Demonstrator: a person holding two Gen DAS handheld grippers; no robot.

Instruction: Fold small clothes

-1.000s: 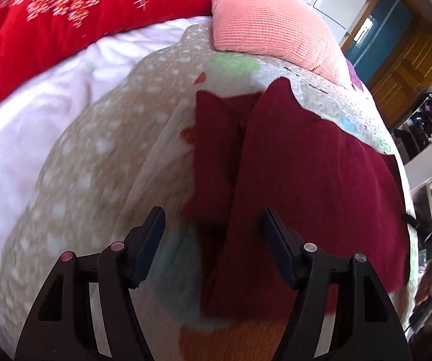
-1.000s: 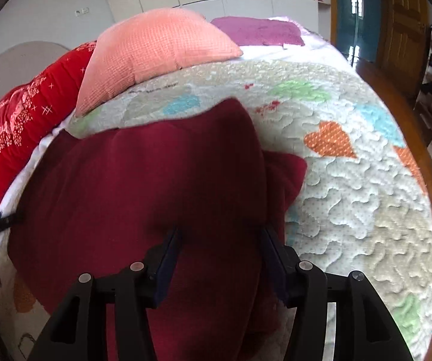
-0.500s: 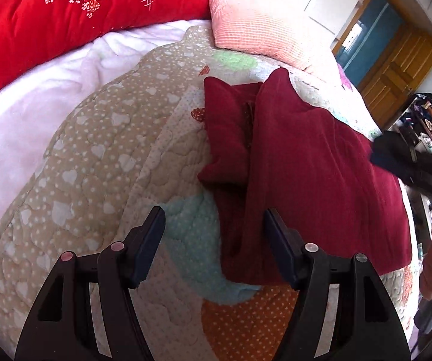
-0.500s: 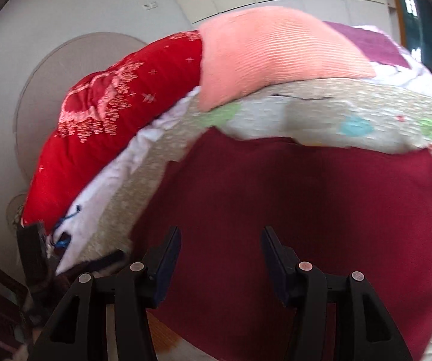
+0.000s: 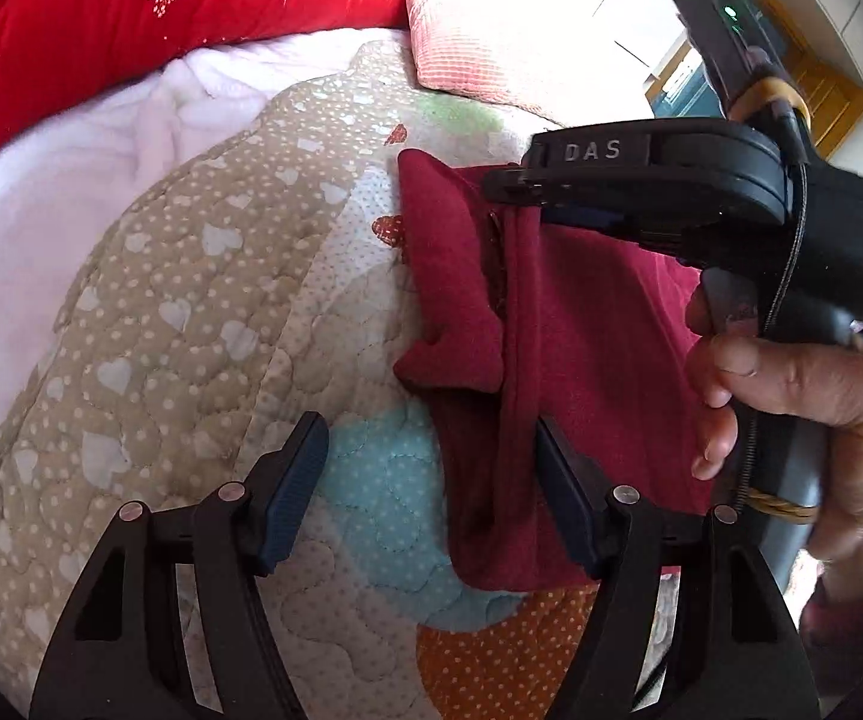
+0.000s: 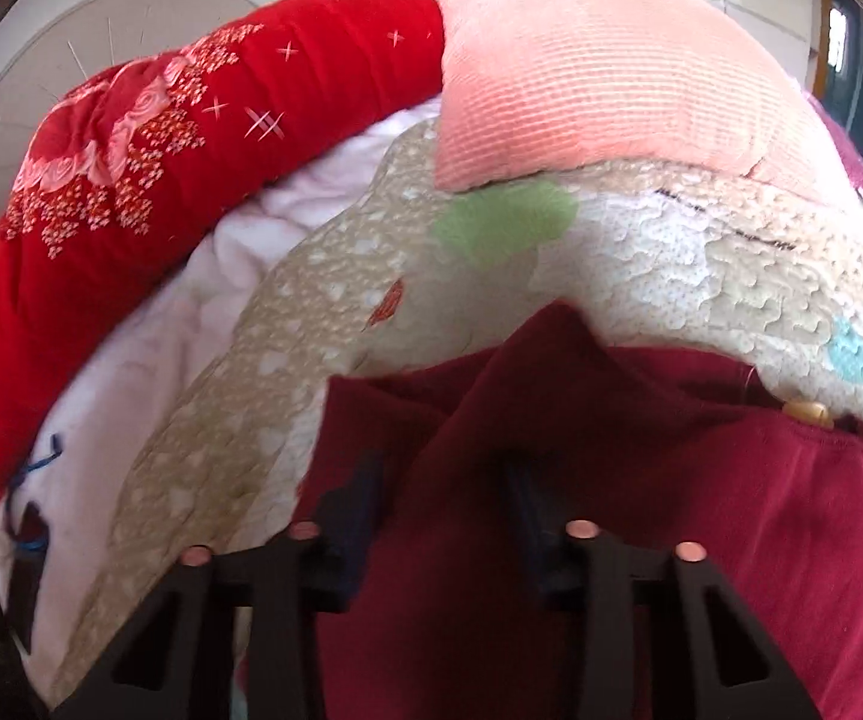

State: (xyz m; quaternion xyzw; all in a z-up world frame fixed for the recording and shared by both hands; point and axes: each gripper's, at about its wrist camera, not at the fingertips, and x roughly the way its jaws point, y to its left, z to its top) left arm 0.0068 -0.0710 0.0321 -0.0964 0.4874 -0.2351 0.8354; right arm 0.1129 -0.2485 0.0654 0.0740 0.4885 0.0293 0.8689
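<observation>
A dark red garment lies partly folded on the patchwork quilt, with a sleeve flap sticking out on its left. My left gripper is open and low over the garment's near left edge. My right gripper reaches in from the right, held by a hand, its tips at the garment's far edge. In the right wrist view the right gripper stands open with the red cloth between and over its fingers.
A red floral duvet and a pink pillow lie at the head of the bed. A white sheet shows left of the quilt. A doorway and wooden door are at far right.
My right gripper has swung in over the garment's far edge and now shows large in the left wrist view. My left gripper has come slightly closer to the garment's left edge.
</observation>
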